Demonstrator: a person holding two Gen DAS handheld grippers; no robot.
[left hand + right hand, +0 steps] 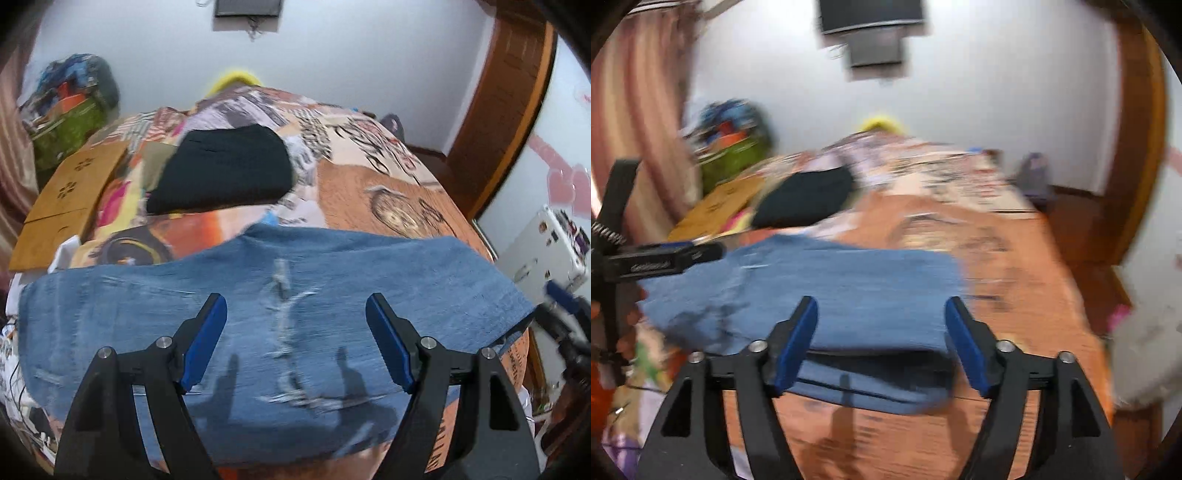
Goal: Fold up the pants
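The blue jeans (280,295) lie folded across the near end of the bed (369,192). The left gripper (295,332) and right gripper (879,332) hover above them, jaws spread, apparently holding nothing; the right view is blurred.

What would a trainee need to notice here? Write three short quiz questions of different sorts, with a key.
1. True or false: the left tongs are clamped on the jeans.
2. Which lies farther up the bed than the jeans? A) black garment B) red towel C) white pillow
3. Fill in: the right tongs stand ____, gripping nothing.

Key: 1 false; 2 A; 3 open
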